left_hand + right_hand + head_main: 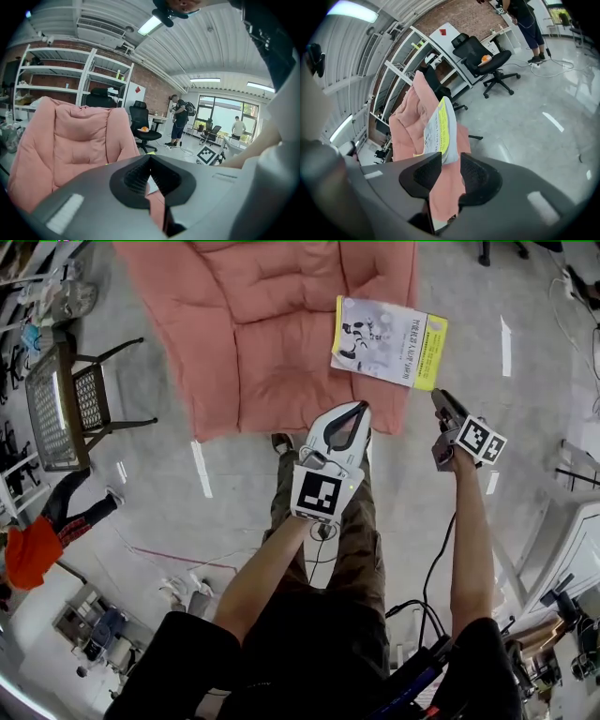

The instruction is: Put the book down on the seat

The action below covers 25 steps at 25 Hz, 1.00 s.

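Right tongs are wide apart and clamped on nothing. I've got the book just ahead of their tips, its near edge in the gap, with neither pad pressing on it as far as I can see. It's lying on the pink seat, at the near right corner, with its yellow edge poking past the cushion's rim. Left tongs are together and empty, at the seat's front edge.
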Tool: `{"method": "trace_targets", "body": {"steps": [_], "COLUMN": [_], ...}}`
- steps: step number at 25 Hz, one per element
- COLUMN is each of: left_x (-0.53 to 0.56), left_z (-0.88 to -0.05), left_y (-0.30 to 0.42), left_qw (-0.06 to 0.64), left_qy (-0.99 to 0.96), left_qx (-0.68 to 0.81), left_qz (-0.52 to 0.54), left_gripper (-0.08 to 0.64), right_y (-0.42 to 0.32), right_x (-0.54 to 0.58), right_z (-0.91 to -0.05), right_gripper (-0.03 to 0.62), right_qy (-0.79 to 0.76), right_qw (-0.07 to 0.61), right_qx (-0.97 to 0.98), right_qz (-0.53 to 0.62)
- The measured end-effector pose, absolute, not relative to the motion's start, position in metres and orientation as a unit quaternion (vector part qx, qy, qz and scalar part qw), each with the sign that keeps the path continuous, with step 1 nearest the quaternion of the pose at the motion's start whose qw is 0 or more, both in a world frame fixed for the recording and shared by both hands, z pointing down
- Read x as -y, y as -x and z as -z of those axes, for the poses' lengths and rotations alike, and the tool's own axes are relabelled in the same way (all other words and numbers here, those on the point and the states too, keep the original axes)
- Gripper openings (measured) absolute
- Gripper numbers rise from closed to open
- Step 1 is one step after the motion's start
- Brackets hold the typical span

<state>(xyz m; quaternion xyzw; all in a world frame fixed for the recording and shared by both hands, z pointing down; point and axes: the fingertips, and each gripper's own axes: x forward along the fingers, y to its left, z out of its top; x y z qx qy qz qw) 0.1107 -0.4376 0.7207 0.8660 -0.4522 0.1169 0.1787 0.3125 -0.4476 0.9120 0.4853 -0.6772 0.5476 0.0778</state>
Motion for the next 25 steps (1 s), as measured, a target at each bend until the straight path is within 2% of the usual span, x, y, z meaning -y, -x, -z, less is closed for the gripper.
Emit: {"method": "trace_targets", "body": {"steps": [5,9,11,14,19,25], "left_x": [0.444,0.448,0.445,0.443,0.437,0.428], "left_z": [-0.707,-0.69,-0.679,-0.672,-0.659,-0.647], "left_y": [-0.107,-0.102,-0.1,-0.097,-0.09,-0.086], "left_qw": [0.167,0.138,0.11,0.111,0.092,0.087], "left_qy": [-0.868,-0.873,-0.878,-0.876,-0.875,-0.876], "left_qx": [0.453,0.451,0.449,0.451,0.456,0.456], "left_qz": [-0.117,-0.12,-0.125,-0.127,-0.133,-0.132], "left_gripper": [-0.003,-0.003,-0.003,-0.003,-0.003,-0.003], "right_y": [-0.287,-0.245,-0.224,-0.198,-0.178,-0.177], "right_x": [0.413,0.406,0.413,0.429,0.432,0.423], "right_z": [-0.882,-0.835,-0.802,-0.758,-0.719,-0.693], "right_gripper": [0.138,0.132,0.132,0.132,0.127,0.123], "right_qy": [-0.465,-0.46,-0.473,-0.486,-0.511,-0.519], "right_qw": [0.114,0.165,0.165,0.147,0.166,0.17], "right_qx": [0.703,0.757,0.775,0.792,0.804,0.806], "right_qz": [-0.526,-0.434,-0.386,-0.338,-0.256,-0.228]}}
